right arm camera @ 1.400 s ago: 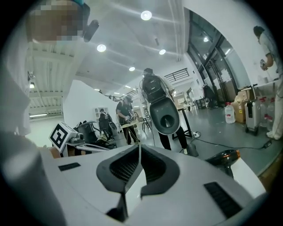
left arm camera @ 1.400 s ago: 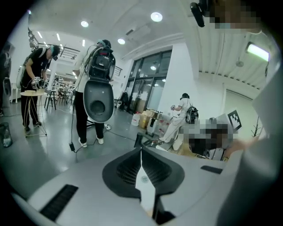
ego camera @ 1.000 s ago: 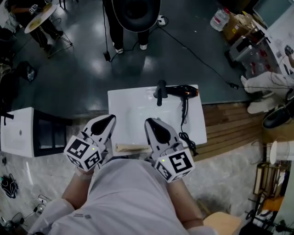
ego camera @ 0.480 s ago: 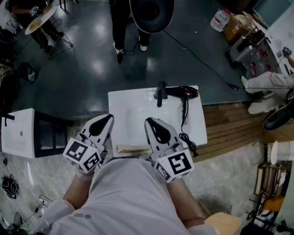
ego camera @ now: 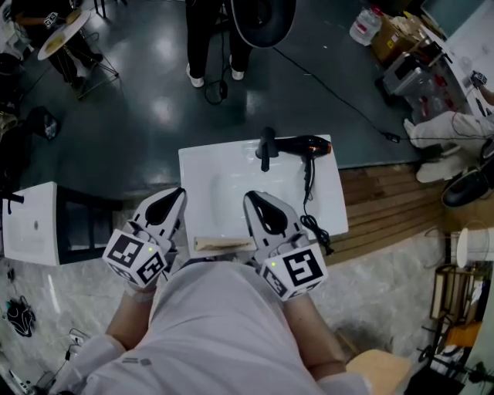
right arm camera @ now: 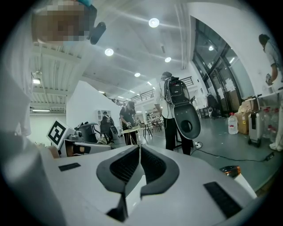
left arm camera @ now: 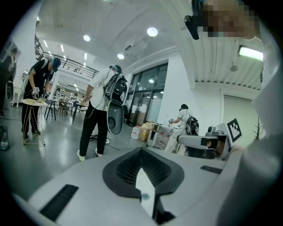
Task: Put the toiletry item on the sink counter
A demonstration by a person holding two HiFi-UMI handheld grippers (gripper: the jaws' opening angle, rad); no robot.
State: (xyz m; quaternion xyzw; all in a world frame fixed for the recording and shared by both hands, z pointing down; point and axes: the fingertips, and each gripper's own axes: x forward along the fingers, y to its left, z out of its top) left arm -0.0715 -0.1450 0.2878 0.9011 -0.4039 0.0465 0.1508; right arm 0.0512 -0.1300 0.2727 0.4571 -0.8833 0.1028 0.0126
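Note:
A white sink counter (ego camera: 324, 202) with a shallow basin and a black faucet (ego camera: 267, 149) stands in front of me in the head view. A black hair dryer (ego camera: 299, 144) with an orange end lies at its back right, its cord (ego camera: 311, 208) trailing toward the front. A flat beige item (ego camera: 220, 245) lies along the counter's front edge. My left gripper (ego camera: 174, 197) is shut and hangs over the counter's front left corner. My right gripper (ego camera: 255, 203) is shut too, above the front middle. Both gripper views show the jaws pressed together, nothing between them.
A person with a round black pack (ego camera: 261, 11) stands on the dark floor beyond the counter. A white cabinet (ego camera: 31, 222) sits to the left. Wooden decking (ego camera: 394, 204) and clutter lie to the right. The hair dryer's orange end (right arm camera: 230, 170) shows low in the right gripper view.
The person beyond the counter has stepped to the right and farther off. Both grippers stay shut and have hardly shifted.

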